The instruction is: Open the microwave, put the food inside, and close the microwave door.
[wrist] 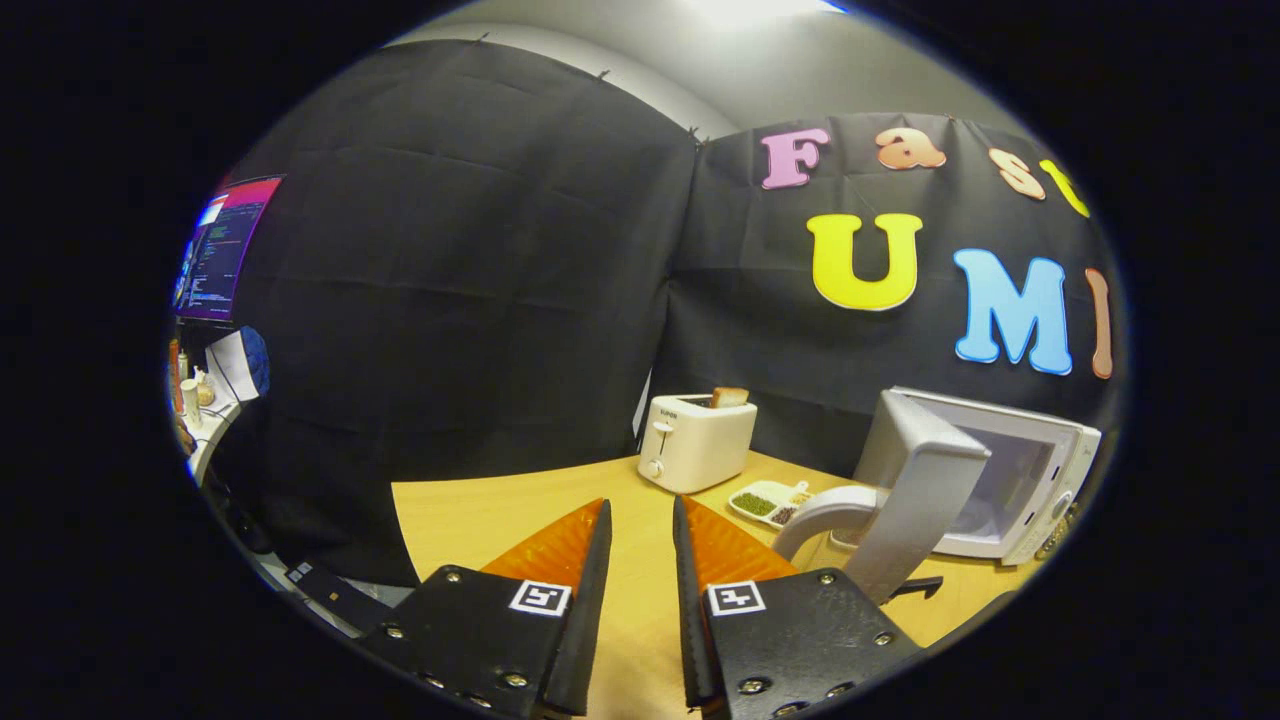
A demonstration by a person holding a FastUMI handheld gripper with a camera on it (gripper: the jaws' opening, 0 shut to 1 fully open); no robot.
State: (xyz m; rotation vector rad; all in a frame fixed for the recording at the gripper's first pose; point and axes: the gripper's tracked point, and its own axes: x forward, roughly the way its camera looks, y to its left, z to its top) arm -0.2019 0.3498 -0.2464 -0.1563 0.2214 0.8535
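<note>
A white microwave stands on the wooden table, off to the right of my fingers. Its door is swung wide open toward me, with the curved handle pointing my way, and the pale cavity shows behind it. A white divided plate of food, holding green and dark bits, lies between the toaster and the microwave door. My gripper hovers above the table, left of the door. Its fingers stand a narrow gap apart with nothing between them.
A white toaster with a slice of bread sticking up stands at the back of the table, just beyond my fingertips. A lit monitor and a cluttered side desk are far off to the left.
</note>
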